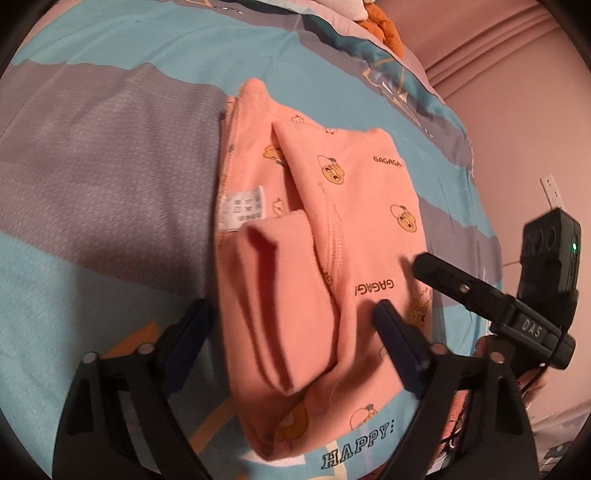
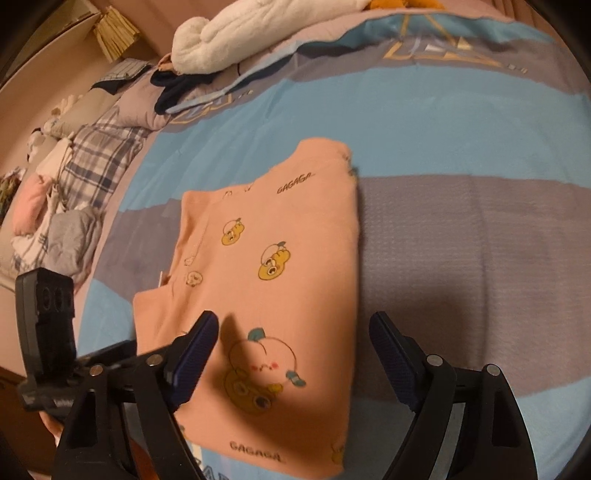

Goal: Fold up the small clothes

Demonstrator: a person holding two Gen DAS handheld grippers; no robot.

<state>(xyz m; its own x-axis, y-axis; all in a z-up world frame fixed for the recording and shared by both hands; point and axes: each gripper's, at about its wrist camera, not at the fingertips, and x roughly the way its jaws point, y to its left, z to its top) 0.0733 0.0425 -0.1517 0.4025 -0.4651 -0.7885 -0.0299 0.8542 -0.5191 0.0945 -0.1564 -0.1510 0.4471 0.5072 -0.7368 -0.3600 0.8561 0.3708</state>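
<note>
Left tool (image 1: pixel 291 317) spread wide, pads clear of cloth, nothing gripped. Folded pink garment (image 1: pixel 332 221) lies flat on the striped bed cover (image 1: pixel 110 147), its rolled sleeve between the fingers. Right tool (image 2: pixel 295 332) likewise released, hovering over the garment's near right edge.

striped bed cover (image 2: pixel 443 122); folded pink garment (image 2: pixel 280 266) flat on it; white towel (image 2: pixel 251 33) beyond
</note>
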